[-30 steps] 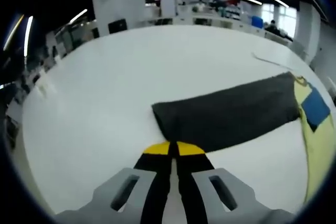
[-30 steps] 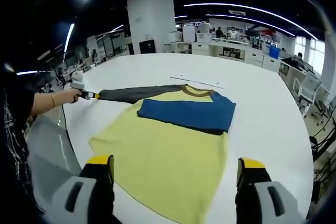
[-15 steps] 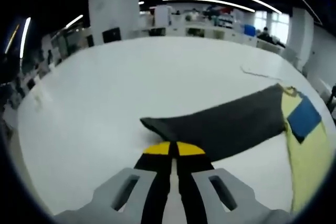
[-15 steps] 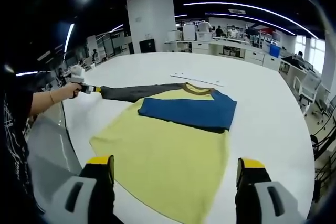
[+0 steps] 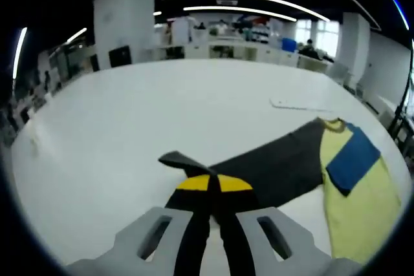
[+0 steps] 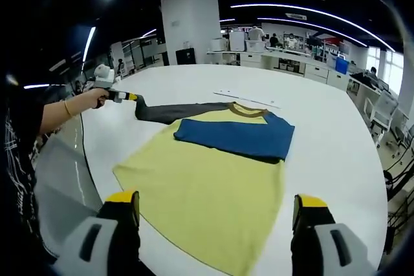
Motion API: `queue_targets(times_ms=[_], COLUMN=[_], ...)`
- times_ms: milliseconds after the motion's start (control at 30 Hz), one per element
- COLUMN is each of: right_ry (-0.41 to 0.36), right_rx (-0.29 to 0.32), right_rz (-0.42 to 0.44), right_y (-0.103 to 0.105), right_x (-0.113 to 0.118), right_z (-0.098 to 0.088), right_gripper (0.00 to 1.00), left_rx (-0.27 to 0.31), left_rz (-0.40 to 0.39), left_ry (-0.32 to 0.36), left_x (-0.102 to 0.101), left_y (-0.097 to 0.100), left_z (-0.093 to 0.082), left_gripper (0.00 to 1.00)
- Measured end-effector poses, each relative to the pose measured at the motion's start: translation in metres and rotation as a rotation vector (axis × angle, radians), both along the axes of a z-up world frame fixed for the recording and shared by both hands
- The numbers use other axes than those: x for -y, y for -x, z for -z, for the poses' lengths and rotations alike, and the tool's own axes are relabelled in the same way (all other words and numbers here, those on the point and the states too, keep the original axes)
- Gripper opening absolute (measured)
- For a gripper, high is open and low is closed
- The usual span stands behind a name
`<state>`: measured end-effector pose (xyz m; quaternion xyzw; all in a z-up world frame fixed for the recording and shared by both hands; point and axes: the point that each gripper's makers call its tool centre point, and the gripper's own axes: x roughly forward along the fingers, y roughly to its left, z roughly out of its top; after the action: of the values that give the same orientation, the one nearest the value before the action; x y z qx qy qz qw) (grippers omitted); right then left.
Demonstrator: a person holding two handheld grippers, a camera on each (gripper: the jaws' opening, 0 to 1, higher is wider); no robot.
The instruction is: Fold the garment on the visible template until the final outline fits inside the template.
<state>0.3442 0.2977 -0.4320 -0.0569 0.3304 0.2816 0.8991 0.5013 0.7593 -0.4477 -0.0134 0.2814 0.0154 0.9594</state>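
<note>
While left tool (image 5: 214, 183) lifts sleeve (image 5: 272, 169), table (image 5: 116, 127) lies open.

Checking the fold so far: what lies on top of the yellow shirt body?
A blue sleeve lies folded across the yellow body below the collar. Whatever yellow it covers is hidden.

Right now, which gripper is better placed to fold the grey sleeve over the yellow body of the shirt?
Left. The left gripper is already shut on the grey sleeve at its end, while the right gripper is open near the hem of the yellow body.
</note>
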Motion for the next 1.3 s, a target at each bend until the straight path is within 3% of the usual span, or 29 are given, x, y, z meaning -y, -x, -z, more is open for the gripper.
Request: queue_targets(times_ms=[700,1300], right_ry=[-0.001,-0.023], right_rx=[-0.006,-0.008], right_rz=[-0.034,-0.041], right_y=[0.006,0.007], right_x=[-0.004,-0.011], right_z=[0.002,0.004], right_gripper=[0.99,0.99], left_rx=[0.052,0.086], left_rz=[0.185,0.278], left_ry=[-0.027,0.021], left_x=[0.078,0.144], left_y=[-0.031,-0.046], left_z=[-0.023,-0.04], left_gripper=[0.0,0.0])
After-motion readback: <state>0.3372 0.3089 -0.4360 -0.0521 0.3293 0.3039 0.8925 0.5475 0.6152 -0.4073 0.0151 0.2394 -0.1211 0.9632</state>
